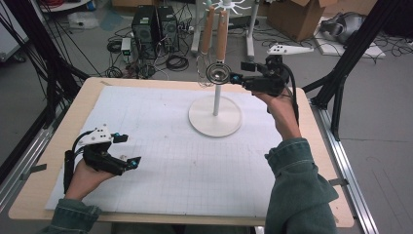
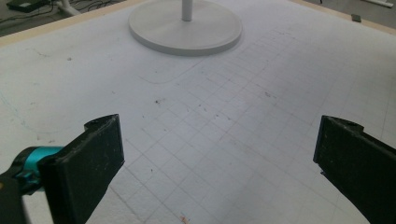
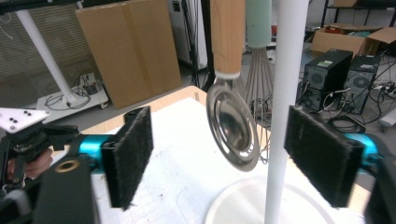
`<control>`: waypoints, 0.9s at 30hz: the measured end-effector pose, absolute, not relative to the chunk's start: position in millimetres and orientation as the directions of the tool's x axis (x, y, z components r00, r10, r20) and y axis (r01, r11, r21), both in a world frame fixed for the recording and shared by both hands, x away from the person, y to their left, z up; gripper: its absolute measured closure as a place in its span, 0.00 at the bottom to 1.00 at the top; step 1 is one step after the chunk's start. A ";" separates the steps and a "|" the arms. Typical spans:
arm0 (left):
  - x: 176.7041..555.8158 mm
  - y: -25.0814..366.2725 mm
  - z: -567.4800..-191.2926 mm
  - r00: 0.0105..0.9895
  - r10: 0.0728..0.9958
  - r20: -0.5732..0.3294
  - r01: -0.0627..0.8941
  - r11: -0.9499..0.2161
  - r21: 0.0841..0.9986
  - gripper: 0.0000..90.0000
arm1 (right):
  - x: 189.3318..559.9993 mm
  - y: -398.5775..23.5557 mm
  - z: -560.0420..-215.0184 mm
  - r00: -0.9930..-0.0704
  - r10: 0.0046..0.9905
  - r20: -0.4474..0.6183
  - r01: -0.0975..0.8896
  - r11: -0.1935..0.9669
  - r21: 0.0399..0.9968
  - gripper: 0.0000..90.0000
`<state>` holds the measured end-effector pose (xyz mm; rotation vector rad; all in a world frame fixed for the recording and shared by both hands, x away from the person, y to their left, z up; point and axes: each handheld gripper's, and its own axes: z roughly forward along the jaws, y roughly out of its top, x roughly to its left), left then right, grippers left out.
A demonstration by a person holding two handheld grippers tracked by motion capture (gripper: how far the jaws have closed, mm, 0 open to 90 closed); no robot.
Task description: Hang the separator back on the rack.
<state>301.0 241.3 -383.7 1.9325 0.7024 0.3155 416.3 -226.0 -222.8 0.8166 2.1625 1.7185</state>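
Left gripper rests low over the near-left part of the white grid mat, held in the person's left hand. Its jaws are spread wide with nothing between them; the left gripper view looks between them across bare mat toward the round white base of the stand.

Middle of the table: the stand's base sits on the far part of the mat, with a thin white pole rising upright from it. Two utensils hang from the top of the stand, long axes vertical, wooden handles up, working ends down. The ladle hangs with its handle above and its round steel bowl at the bottom, just in front of the pole. In the right gripper view the ladle tilts slightly, its hollow side toward the camera. A whisk hangs just behind it, wires downward, close beside the ladle.

Right: the right gripper is held level at the height of the ladle's bowl, pointing left at it. Its jaws stand apart, pressing on nothing; ladle bowl and pole both lie between the pads in its own view. The pole stands close to one pad, crowding that side.

Beyond the table: computer towers, floor cables, cardboard boxes.
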 end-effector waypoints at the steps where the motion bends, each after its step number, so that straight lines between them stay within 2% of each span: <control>1: 301.1 241.3 -383.7 0.797 0.598 -0.084 0.333 -0.319 0.887 0.02 | 415.0 -226.3 -224.5 -0.811 0.569 0.132 0.253 0.138 0.957 0.23; 16: 301.2 239.7 -384.4 0.798 0.596 -0.083 0.333 -0.322 0.886 0.02 | 402.1 -231.7 -262.6 -0.813 0.559 0.161 0.287 0.144 0.947 0.13; 27: 301.7 239.6 -385.6 0.797 0.597 -0.088 0.339 -0.322 0.884 0.02 | 391.3 -234.1 -289.4 -0.814 0.553 0.178 0.311 0.157 0.937 0.13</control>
